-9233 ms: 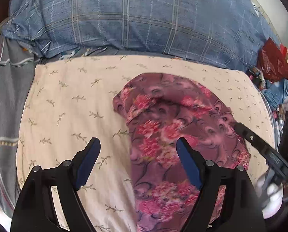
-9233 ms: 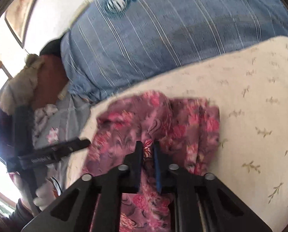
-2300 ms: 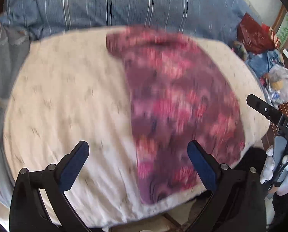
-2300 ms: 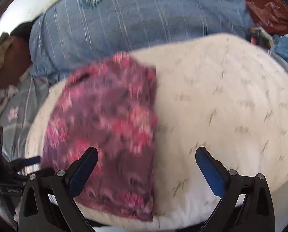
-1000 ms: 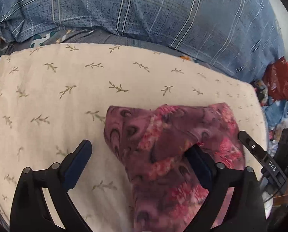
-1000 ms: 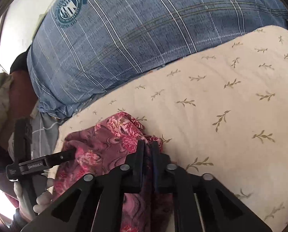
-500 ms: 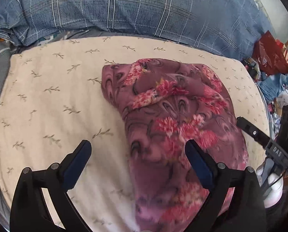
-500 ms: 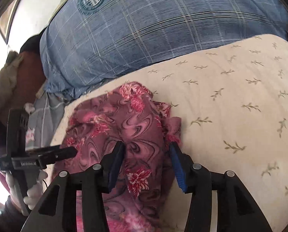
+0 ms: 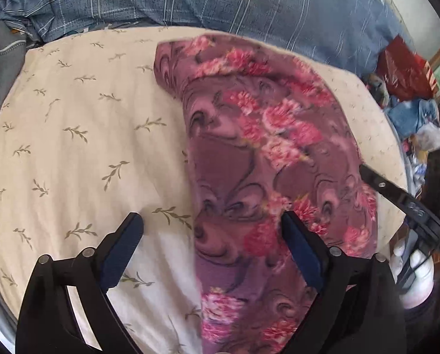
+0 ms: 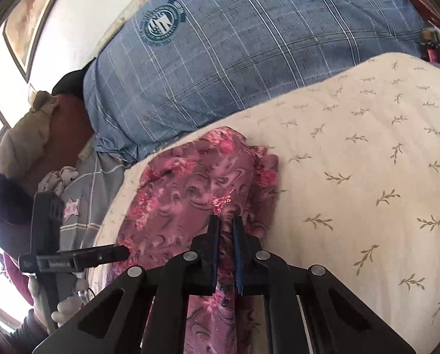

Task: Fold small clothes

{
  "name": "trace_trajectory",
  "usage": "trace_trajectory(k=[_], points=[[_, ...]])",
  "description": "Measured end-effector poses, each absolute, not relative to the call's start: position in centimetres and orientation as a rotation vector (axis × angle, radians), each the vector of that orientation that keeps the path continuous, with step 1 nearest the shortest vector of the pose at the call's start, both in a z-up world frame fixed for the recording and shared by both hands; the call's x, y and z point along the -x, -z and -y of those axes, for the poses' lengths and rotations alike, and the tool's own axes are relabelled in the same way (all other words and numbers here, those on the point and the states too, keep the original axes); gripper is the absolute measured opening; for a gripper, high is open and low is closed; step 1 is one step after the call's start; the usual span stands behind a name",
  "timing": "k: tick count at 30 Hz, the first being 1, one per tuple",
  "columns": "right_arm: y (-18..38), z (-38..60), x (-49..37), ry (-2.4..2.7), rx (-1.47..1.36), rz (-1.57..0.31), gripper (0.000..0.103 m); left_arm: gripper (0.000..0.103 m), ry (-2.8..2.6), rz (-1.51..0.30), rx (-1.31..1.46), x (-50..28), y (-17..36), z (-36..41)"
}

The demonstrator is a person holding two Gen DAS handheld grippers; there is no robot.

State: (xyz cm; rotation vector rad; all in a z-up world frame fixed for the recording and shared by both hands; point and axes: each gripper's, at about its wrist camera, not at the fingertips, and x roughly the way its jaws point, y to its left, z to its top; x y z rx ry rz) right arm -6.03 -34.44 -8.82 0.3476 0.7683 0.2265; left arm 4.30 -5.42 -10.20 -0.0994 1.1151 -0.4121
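Right gripper (image 10: 226, 230) fingers nearly closed, pinching a thin ridge of the floral garment (image 9: 267, 153); left gripper (image 9: 211, 242) wide open, empty. Risk: fleece slips out, fold collapses.

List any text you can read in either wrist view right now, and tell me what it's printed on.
Round crest on the blue plaid pillow: ring lettering too small to read.
White label on the left tongs, seen from the right wrist: blurred, unreadable.
Red bag at the far right of the left view: white marks, illegible.
Floral garment, held by the right tongs: no text.
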Motion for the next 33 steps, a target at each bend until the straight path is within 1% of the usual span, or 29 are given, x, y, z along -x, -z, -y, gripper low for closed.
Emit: trace_trajectory(k=[1,2,3,5,6,7,8,9,11,12,13,14,15,17,19,20,21,23,25,27,29,31,33], points=[[10.3,34.5,5.2,-0.199,-0.335,-0.848,0.009,0.096,0.410,-1.122,0.121,-4.3,10.2,5.3],[10.7,34.9,5.3,-0.200,-0.370,-0.843,0.009,0.095,0.408,-1.127,0.147,-4.1,9.8,5.0],[10.4,35.3,5.7,-0.199,-0.401,-0.826,0.016,0.095,0.413,-1.119,0.161,-3.6,9.3,4.7],[9.4,35.8,6.9,-0.215,-0.466,-0.796,0.018,0.095,0.429,-1.095,0.154,-2.2,8.5,4.1],[9.0,35.9,7.7,-0.245,-0.490,-0.785,0.022,0.095,0.444,-1.086,0.144,-1.6,8.2,4.1],[8.7,35.8,8.6,-0.268,-0.499,-0.777,0.027,0.095,0.456,-1.075,0.139,-0.8,8.0,4.0],[8.7,35.7,9.2,-0.277,-0.501,-0.775,0.039,0.095,0.464,-1.067,0.137,-0.1,8.1,3.9],[9.0,35.6,9.9,-0.281,-0.504,-0.782,0.047,0.095,0.467,-1.069,0.133,0.6,8.7,3.9],[10.3,35.2,10.9,-0.292,-0.525,-0.820,0.048,0.095,0.463,-1.100,0.118,1.1,10.4,4.4],[11.3,34.9,11.0,-0.297,-0.525,-0.842,0.041,0.095,0.449,-1.124,0.102,1.2,11.3,4.4],[12.0,34.5,11.2,-0.301,-0.499,-0.846,0.030,0.095,0.434,-1.118,0.083,1.4,11.6,4.6],[11.9,34.1,11.5,-0.307,-0.466,-0.836,0.015,0.095,0.426,-1.094,0.058,1.9,11.0,4.8],[11.3,33.8,11.9,-0.296,-0.426,-0.809,0.010,0.095,0.435,-1.092,0.044,2.3,10.5,5.1],[9.4,33.6,12.5,-0.304,-0.390,-0.744,0.007,0.095,0.456,-1.069,0.033,2.9,9.8,5.4],[8.1,34.0,13.5,-0.297,-0.375,-0.690,0.006,0.095,0.434,-1.056,0.013,3.3,9.9,5.6],[8.2,34.3,13.5,-0.291,-0.371,-0.695,0.006,0.095,0.421,-1.069,0.008,3.2,10.5,5.7],[9.0,34.4,13.2,-0.277,-0.360,-0.722,0.006,0.095,0.404,-1.101,0.010,2.9,11.5,5.7],[11.7,34.5,12.0,-0.243,-0.331,-0.831,0.006,0.096,0.396,-1.075,-0.016,3.7,11.5,5.4],[11.7,34.9,12.1,-0.241,-0.356,-0.833,0.006,0.095,0.416,-1.084,-0.043,4.2,10.7,5.7],[10.1,35.1,12.7,-0.229,-0.368,-0.807,0.014,0.096,0.450,-1.067,-0.015,4.8,9.4,5.3],[7.9,35.3,13.8,-0.252,-0.380,-0.736,0.014,0.096,0.454,-1.040,0.008,5.0,8.6,5.0],[6.7,34.9,14.6,-0.281,-0.358,-0.683,0.015,0.096,0.421,-1.037,0.029,4.6,8.9,4.6],[6.8,33.9,14.4,-0.298,-0.306,-0.683,0.020,0.096,0.388,-1.108,0.052,3.3,10.9,4.8]])
